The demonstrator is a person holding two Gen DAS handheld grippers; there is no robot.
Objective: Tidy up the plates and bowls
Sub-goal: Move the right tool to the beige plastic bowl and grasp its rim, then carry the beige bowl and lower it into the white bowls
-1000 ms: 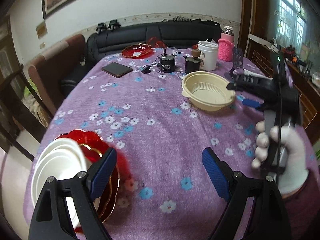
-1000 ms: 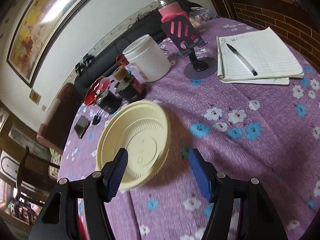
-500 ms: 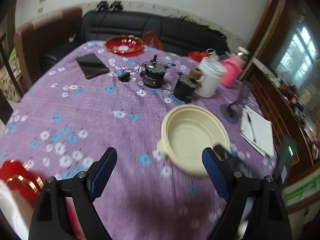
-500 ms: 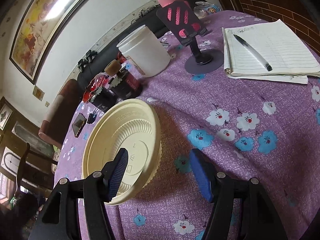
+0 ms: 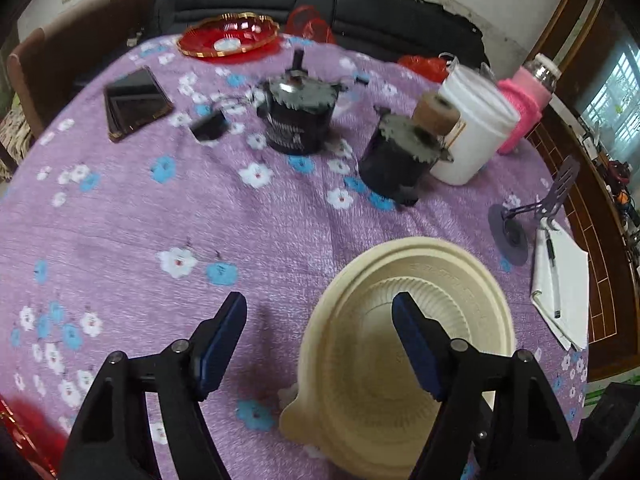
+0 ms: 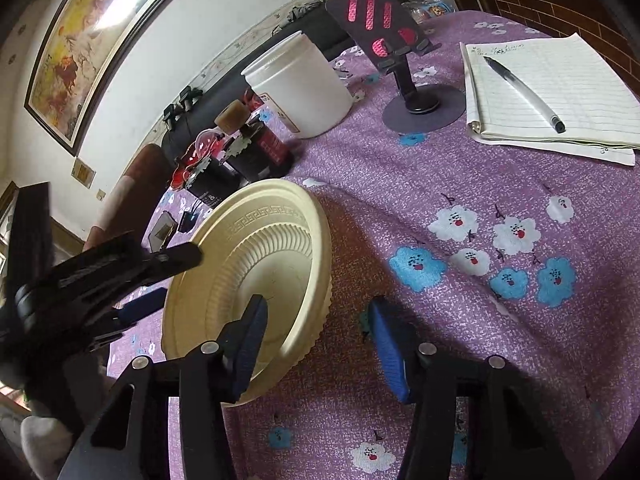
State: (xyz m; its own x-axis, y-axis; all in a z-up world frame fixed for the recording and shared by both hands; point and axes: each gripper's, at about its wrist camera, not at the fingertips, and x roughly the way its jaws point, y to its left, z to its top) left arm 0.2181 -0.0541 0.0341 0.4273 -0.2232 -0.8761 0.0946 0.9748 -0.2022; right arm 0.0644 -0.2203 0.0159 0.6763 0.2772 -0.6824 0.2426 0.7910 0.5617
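both claws: black arms w/ silver screws, blue pads [image 5: 218, 342]; white glove [image 6: 42, 446].

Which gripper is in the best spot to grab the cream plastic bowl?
Right, probably. The open right gripper already straddles the cream plastic bowl's rim. The left gripper, also open, straddles the opposite rim, so it's close.

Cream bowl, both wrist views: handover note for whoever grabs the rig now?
Left gripper: jaws open, straddling the near-left rim of the cream bowl, one inside, one outside; nothing held.
Right gripper: jaws open, straddling the bowl's right rim, not clamped.
The bowl sits upright on the purple tablecloth. A red plate sits at the far edge; a red blur shows at the left view's bottom-left corner.
Done: nothing visibly placed yet.
Left: close on the rim, lift, stack the bowl, then collect the red plate.
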